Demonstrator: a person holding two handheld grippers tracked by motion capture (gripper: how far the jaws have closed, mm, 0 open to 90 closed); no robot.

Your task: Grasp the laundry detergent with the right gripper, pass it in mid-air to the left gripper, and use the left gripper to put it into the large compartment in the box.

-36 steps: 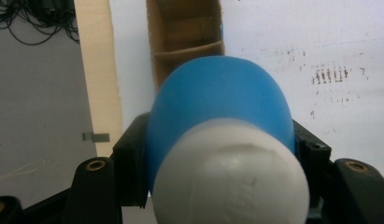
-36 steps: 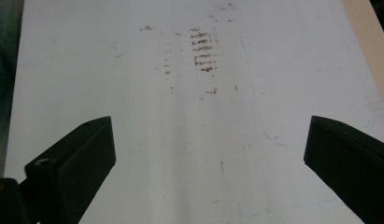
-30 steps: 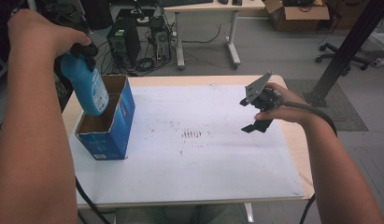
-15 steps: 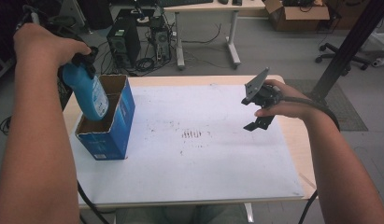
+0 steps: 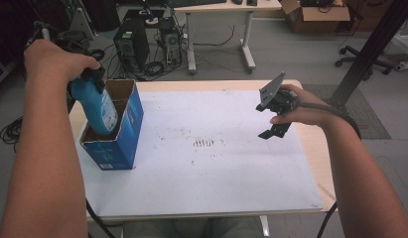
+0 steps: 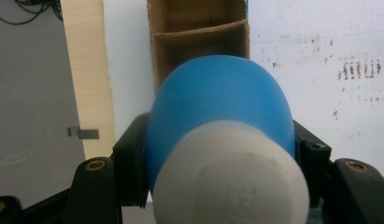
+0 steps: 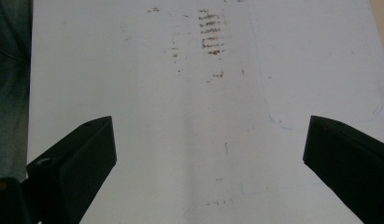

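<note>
A blue bottle [image 5: 98,106] with a white cap [image 6: 231,179] hangs tilted, its lower end inside the near compartment of an open blue cardboard box [image 5: 123,144] at the table's left. My left gripper [image 5: 87,79] is shut on the bottle's upper part; in the left gripper view its black jaws press both sides of the blue bottle [image 6: 220,100], above the box's brown divided interior [image 6: 199,37]. My right gripper [image 5: 272,130] hovers over the right side of the white table top, open, with nothing between its jaws [image 7: 208,154].
The white table top [image 5: 211,178] bears dark scuff marks [image 5: 206,144] near its middle. Beyond the far edge stand computer towers [image 5: 134,47] with cables, a desk and an office chair [image 5: 370,49]. A black post [image 5: 370,47] rises at the right.
My left hand has lowered the blue bottle, so its bottom now sits deeper in the box. The right gripper has stayed where it was.
</note>
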